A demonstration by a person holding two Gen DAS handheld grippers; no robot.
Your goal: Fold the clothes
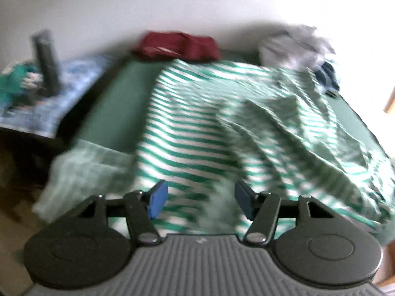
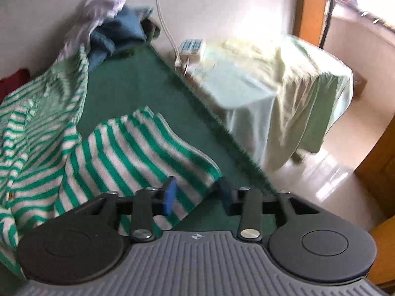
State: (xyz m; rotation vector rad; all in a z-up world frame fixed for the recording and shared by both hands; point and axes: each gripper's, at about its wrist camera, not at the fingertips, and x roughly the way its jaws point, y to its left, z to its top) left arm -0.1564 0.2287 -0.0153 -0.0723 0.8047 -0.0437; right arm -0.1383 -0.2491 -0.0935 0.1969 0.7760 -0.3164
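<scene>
Rumpled green-and-white striped shirt (image 1: 222, 128) covers the green desk (image 2: 138, 83); left gripper (image 1: 201, 201) and right gripper (image 2: 197, 194) gape empty over its near hem.

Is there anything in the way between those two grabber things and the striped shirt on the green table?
Nothing visible. The left gripper and right gripper both sit with jaws open right over the striped shirt. The red cloth and blue and white clothes lie at the table's far edge.

striped shirt (image 1: 222, 128) spread on the table (image 2: 138, 91), clothes pile (image 2: 111, 22) behind it, draped furniture (image 2: 284, 86) right of the table
</scene>
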